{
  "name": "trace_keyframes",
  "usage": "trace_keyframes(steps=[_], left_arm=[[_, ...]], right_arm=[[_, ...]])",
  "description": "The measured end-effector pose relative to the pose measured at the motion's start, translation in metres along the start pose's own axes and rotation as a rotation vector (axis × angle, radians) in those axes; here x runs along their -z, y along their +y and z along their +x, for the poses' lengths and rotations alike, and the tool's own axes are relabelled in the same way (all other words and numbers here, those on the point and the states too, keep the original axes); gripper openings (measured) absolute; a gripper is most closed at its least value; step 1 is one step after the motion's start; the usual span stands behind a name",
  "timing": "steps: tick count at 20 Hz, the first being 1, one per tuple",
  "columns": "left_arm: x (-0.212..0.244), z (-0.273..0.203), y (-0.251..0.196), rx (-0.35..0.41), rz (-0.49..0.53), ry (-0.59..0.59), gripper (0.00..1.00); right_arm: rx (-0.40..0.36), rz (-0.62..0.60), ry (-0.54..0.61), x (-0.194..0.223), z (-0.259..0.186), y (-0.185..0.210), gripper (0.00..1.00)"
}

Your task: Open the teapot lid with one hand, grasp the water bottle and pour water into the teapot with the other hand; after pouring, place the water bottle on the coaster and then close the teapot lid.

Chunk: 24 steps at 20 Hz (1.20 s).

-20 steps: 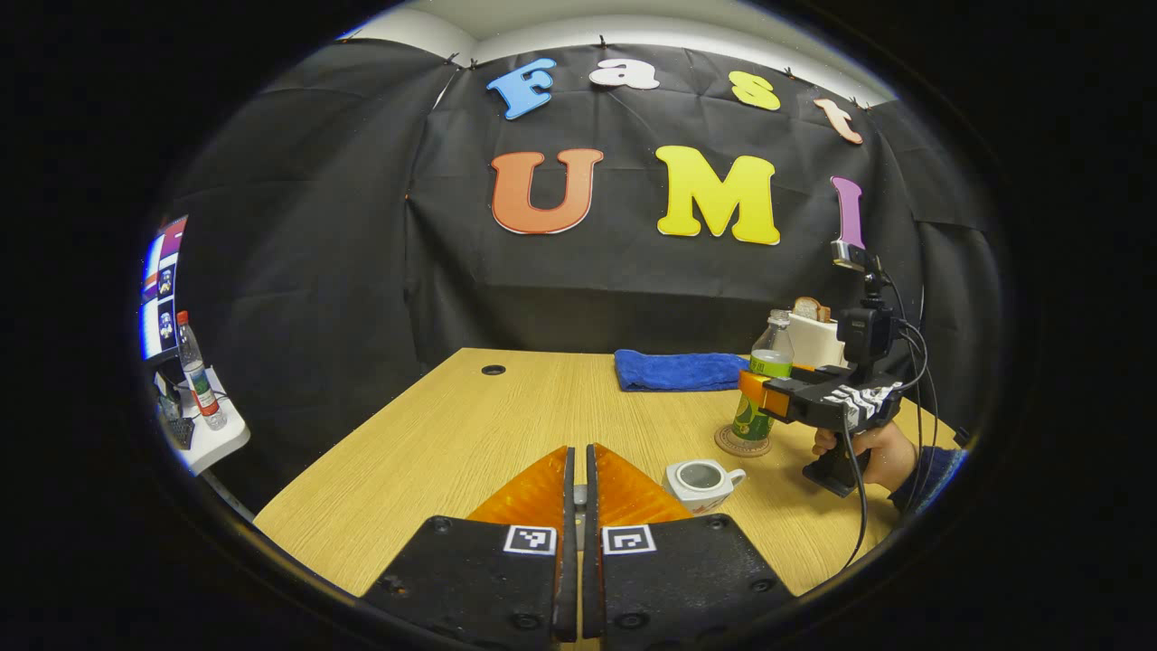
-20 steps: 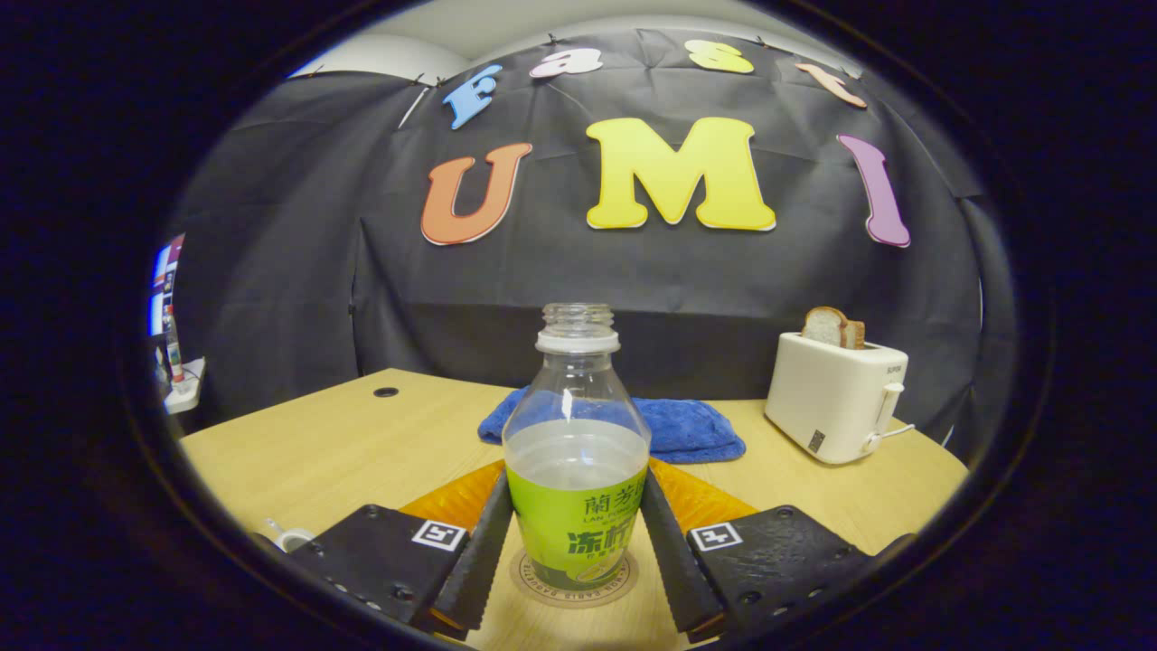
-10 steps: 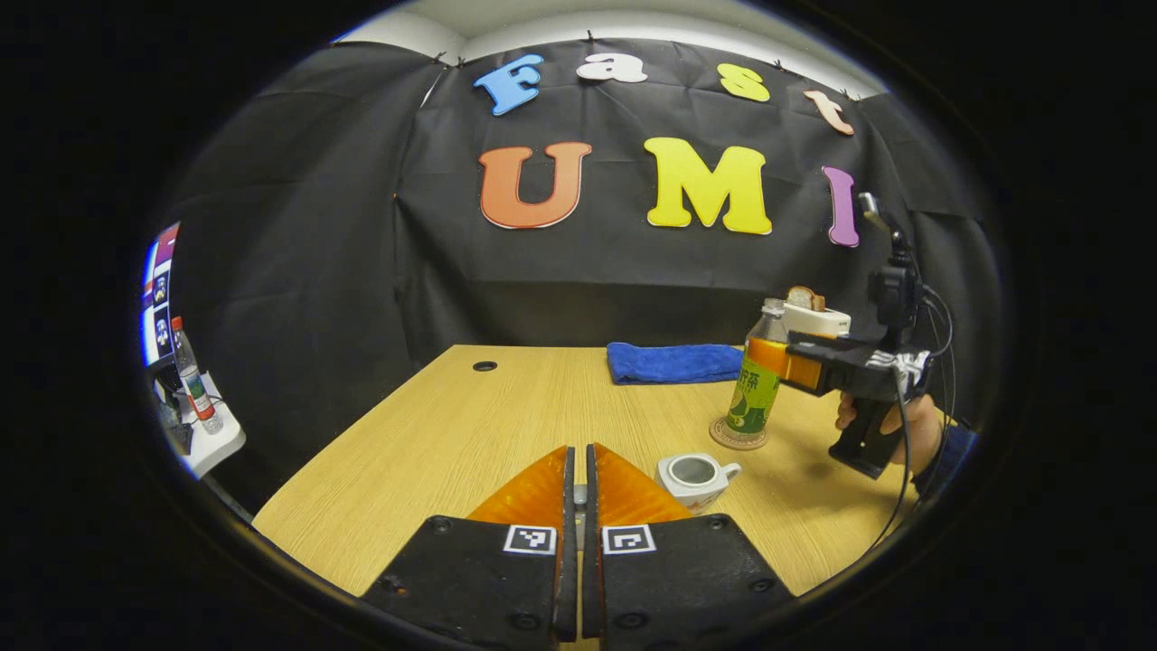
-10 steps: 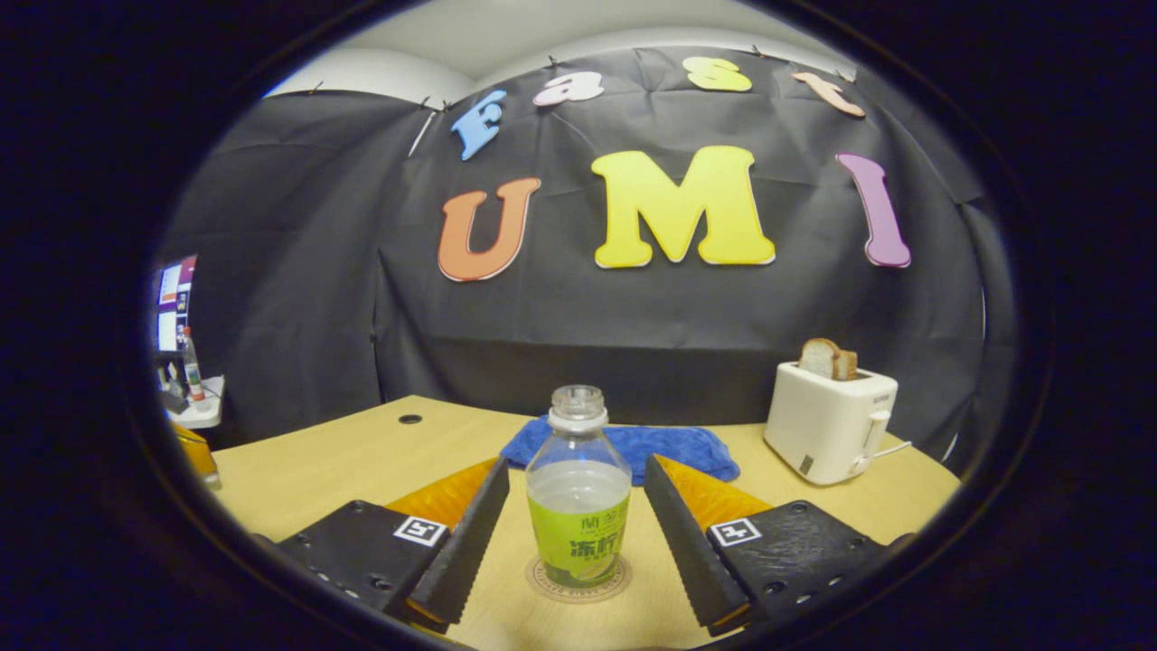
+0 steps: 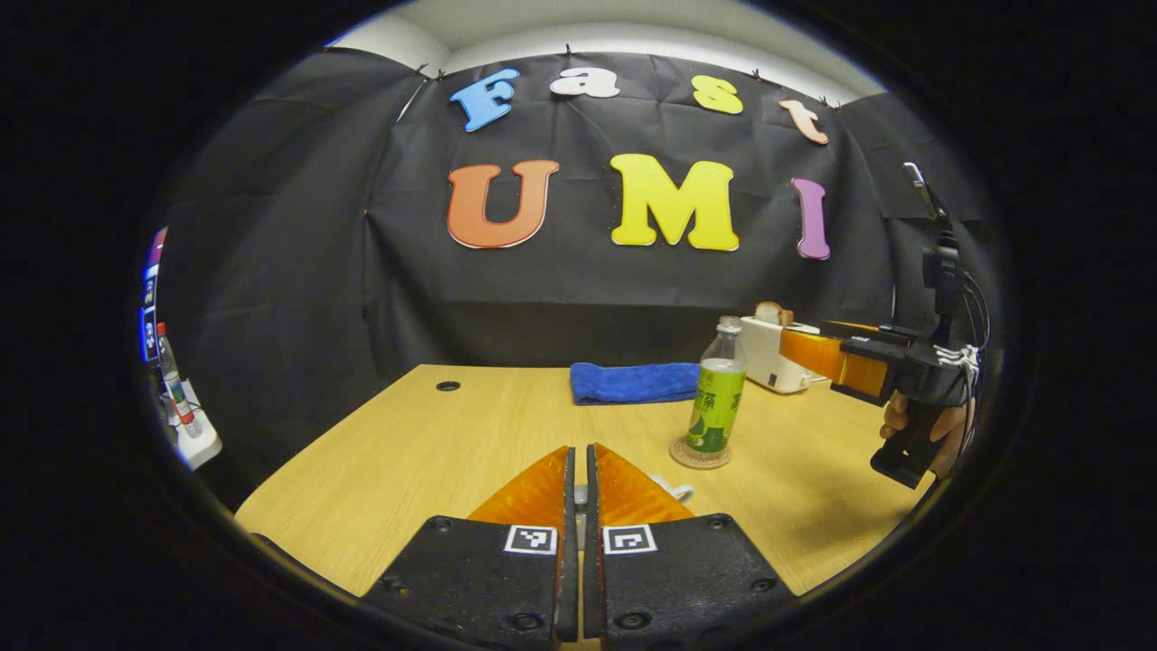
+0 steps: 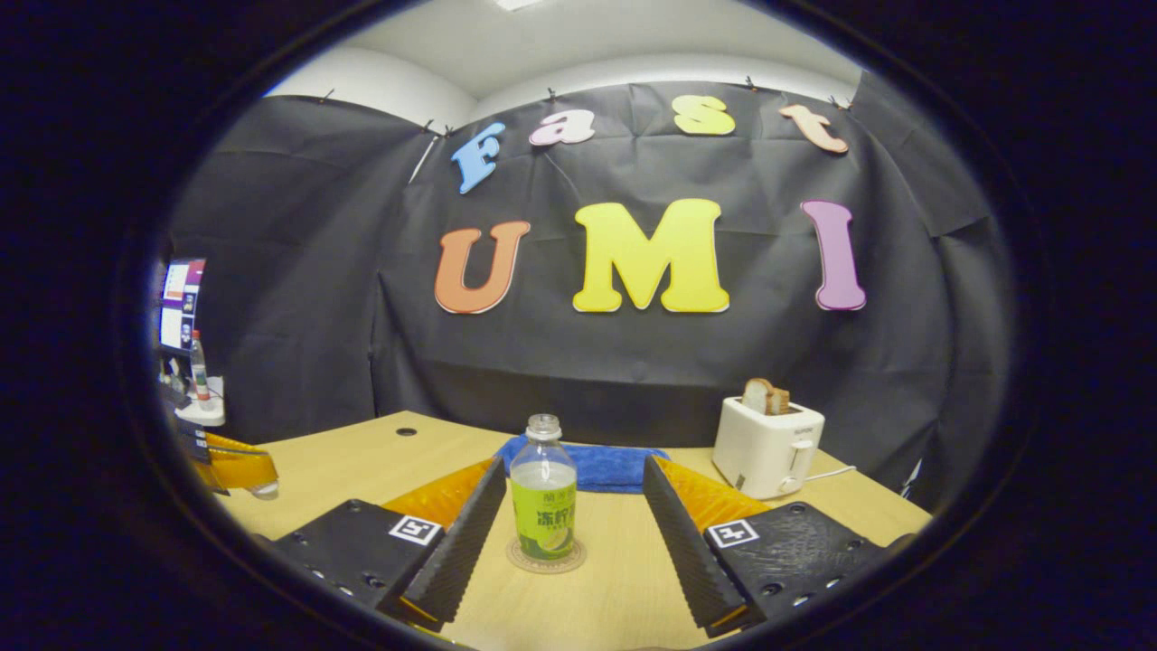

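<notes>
The water bottle [image 6: 542, 506], clear with a green label and no cap, stands upright on the round coaster [image 6: 546, 556]. My right gripper [image 6: 574, 466] is open and well back from it, with the bottle framed between its fingers but untouched. From the left gripper view the bottle [image 5: 717, 398] and coaster [image 5: 699, 452] sit mid-table, and the right gripper [image 5: 800, 348] hangs to their right in a hand [image 5: 904, 420]. My left gripper [image 5: 578, 470] is shut, a small pale piece of the teapot lid pinched between its fingers. The white teapot's spout [image 5: 676, 491] peeks out behind those fingers.
A folded blue towel [image 5: 633, 382] lies at the back of the wooden table [image 5: 407, 452]. A white toaster [image 6: 766, 448] with bread in it stands at the back right. Off the table's left edge is a side shelf with a bottle [image 5: 172, 380].
My right gripper opened, let go of the bottle on the coaster and drew back and up. The left gripper shifted so that its fingers now cover most of the teapot.
</notes>
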<state>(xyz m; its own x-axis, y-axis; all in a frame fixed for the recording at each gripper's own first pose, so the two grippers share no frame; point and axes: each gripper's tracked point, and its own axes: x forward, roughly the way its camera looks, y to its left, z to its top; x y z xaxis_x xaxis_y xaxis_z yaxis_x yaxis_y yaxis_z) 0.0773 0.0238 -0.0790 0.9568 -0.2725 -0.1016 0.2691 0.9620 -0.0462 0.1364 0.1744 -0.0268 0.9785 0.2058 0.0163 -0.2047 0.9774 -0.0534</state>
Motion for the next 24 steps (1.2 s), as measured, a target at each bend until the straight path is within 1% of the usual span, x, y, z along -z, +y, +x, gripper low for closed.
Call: trace_keyframes(steps=[1,4,5,7,8,9,10,11,13,14,17,18,19,20,22,24], left_arm=[[0.002,0.005,-0.006,0.031,-0.001,-0.020,0.05],[0.010,0.016,-0.015,0.083,-0.029,-0.052,0.05],[0.010,0.019,-0.019,0.094,-0.046,-0.060,0.05],[0.011,0.026,-0.024,0.080,-0.079,-0.055,0.05],[0.009,0.029,-0.028,0.071,-0.084,-0.057,0.05],[0.007,0.031,-0.032,0.072,-0.080,-0.064,0.05],[0.007,0.035,-0.032,0.059,-0.073,-0.072,0.05],[0.007,0.039,-0.031,0.045,-0.066,-0.076,0.04],[0.014,0.051,-0.029,0.021,-0.060,-0.060,0.05],[0.019,0.057,-0.029,0.016,-0.061,-0.040,0.05],[0.031,0.069,-0.029,0.002,-0.071,0.005,0.05],[0.034,0.073,-0.027,-0.005,-0.069,0.014,0.05],[0.036,0.076,-0.028,-0.005,-0.067,0.022,0.05],[0.038,0.079,-0.026,-0.017,-0.065,0.027,0.05],[0.048,0.085,-0.031,-0.014,-0.074,0.058,0.05],[0.052,0.088,-0.027,-0.041,-0.046,0.068,0.05]], right_arm=[[0.014,-0.014,0.005,0.003,-0.010,-0.007,0.91],[0.016,-0.017,0.006,0.020,-0.038,-0.020,0.91],[0.018,0.003,-0.001,0.024,-0.046,-0.026,0.95],[0.027,0.044,-0.015,0.029,-0.059,-0.040,0.95],[0.031,0.063,-0.021,0.031,-0.064,-0.047,0.91],[0.031,0.076,-0.027,0.031,-0.067,-0.053,0.91],[0.032,0.080,-0.034,0.031,-0.070,-0.059,0.95],[0.040,0.082,-0.040,0.031,-0.071,-0.066,0.91],[0.038,0.089,-0.058,0.030,-0.075,-0.075,0.91],[0.034,0.094,-0.069,0.030,-0.078,-0.078,0.93],[0.062,0.126,-0.134,0.022,-0.084,-0.094,0.90],[0.064,0.138,-0.158,0.019,-0.087,-0.095,0.91],[0.067,0.147,-0.179,0.014,-0.089,-0.098,0.89],[0.074,0.147,-0.189,0.012,-0.090,-0.101,0.90],[0.091,0.133,-0.199,0.009,-0.093,-0.107,0.90],[0.088,0.126,-0.205,0.005,-0.097,-0.106,0.90]])
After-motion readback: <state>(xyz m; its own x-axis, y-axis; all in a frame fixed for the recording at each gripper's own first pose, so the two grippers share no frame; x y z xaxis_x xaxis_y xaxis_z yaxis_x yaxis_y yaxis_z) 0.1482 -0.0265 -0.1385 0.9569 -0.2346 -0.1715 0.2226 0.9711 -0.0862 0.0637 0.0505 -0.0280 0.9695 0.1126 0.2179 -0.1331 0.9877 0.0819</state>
